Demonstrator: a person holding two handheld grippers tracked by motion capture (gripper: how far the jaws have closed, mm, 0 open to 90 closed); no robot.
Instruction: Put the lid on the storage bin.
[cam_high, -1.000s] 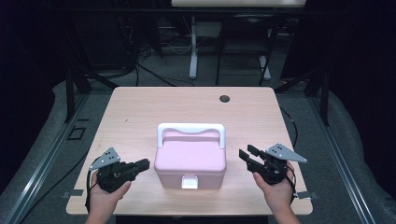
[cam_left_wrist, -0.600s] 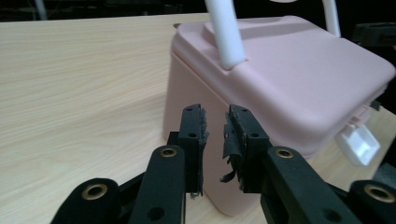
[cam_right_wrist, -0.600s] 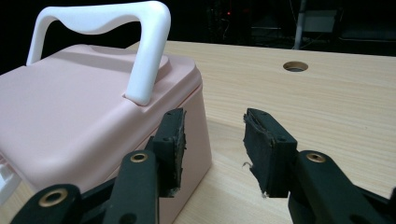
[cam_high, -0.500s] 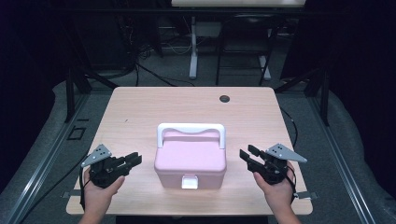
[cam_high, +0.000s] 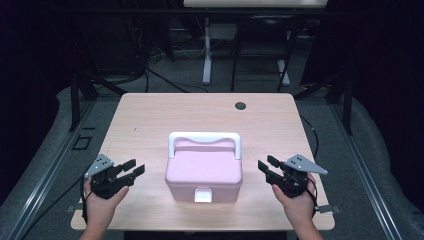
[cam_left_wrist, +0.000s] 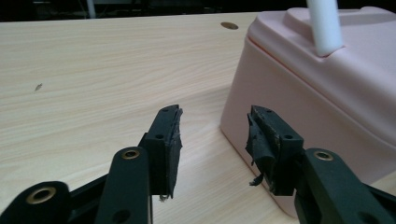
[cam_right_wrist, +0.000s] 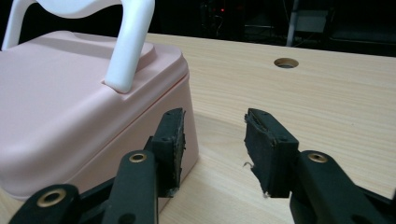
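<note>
On the table, left side: left gripper (cam_high: 134, 169) sits low near the front edge, held in a hand (cam_high: 102, 205), its jaws pointing toward the box (cam_high: 203, 172).
Left jaws: apart, having just been opening, with bare tabletop between them; the left gripper view (cam_left_wrist: 214, 140) shows nothing held.
Left pads: worn and frayed at the edges (cam_left_wrist: 173, 140).
Left gap to box: near, not touching; in the left gripper view the box (cam_left_wrist: 322, 88) stands just beyond the far jaw.
Right gripper: (cam_high: 265, 165) low at the box's other side, held in a hand (cam_high: 297, 205), a grey plate (cam_high: 305, 164) on top.
Right jaws: apart, nothing between them but tabletop, as the right gripper view (cam_right_wrist: 214, 135) shows.
Right gap to box: near, apart from it; the box (cam_right_wrist: 70, 116) stands just beside the nearer jaw in that view.
Box: pink, lid closed, at the middle of the table (cam_high: 150, 115) toward the front edge, between the two grippers.
Handle: white (cam_high: 205, 137), upright across the back of the lid.
Latch: white (cam_high: 203, 195), on the front wall facing the person.
Hole: dark, round (cam_high: 241, 105), in the tabletop well behind the box.
</note>
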